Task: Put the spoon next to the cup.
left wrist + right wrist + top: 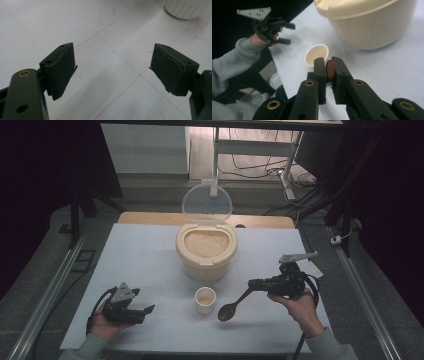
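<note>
A cream rice container [206, 251] stands mid-table with its clear lid [206, 202] flipped up; rice fills it. In front of it sits a small white cup [205, 299] with a little rice inside. My right gripper [252, 284] is shut on the handle of a brown wooden spoon [231, 309], whose bowl hangs low just right of the cup. In the right gripper view the spoon [330, 69] sits clamped between the jaws, the cup [316, 55] beyond. My left gripper [146, 311] rests at the front left, open, holding nothing [113, 65].
The white table [140, 255] carries faint grid lines and red marks. The cup's base [187, 8] shows at the top right of the left gripper view. A metal stand [287, 175] and cables lie on the floor beyond the table.
</note>
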### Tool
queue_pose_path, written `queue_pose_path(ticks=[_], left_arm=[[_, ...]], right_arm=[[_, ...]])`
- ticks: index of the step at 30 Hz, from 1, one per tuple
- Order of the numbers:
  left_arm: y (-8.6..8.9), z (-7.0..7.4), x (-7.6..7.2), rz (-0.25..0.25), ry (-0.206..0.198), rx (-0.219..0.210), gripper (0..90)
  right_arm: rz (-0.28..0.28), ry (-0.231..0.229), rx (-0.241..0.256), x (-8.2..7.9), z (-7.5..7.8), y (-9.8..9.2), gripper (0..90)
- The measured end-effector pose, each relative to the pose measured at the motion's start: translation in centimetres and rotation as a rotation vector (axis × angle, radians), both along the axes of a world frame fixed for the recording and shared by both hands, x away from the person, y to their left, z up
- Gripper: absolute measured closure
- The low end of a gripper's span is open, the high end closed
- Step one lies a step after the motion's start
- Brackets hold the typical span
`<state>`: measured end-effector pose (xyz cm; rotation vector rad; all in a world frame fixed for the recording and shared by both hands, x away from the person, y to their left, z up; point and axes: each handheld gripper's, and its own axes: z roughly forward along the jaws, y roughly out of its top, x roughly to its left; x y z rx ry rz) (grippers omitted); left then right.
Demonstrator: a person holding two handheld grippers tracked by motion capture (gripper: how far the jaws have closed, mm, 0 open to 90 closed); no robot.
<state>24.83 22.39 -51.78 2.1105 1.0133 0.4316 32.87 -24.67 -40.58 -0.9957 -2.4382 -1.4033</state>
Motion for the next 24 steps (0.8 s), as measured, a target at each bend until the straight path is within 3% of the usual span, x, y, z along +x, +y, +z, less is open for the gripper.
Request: queue_pose_path(ticks=[13,20,24], left_arm=[[0.0,0.0,0.0,-0.001,0.000,0.001,19.8],[0.0,0.0,0.0,-0.001,0.000,0.002,19.7],[0.0,-0.1,0.0,-0.001,0.001,0.002,19.7]], right_arm=[[0.117,0.086,-0.093,0.6,-2.0,3.0,82.3],[0.120,0.096,-0.094,1.4,-2.6,3.8,80.7],[0.096,0.085,-0.121,2.1,-3.1,4.0,77.5]])
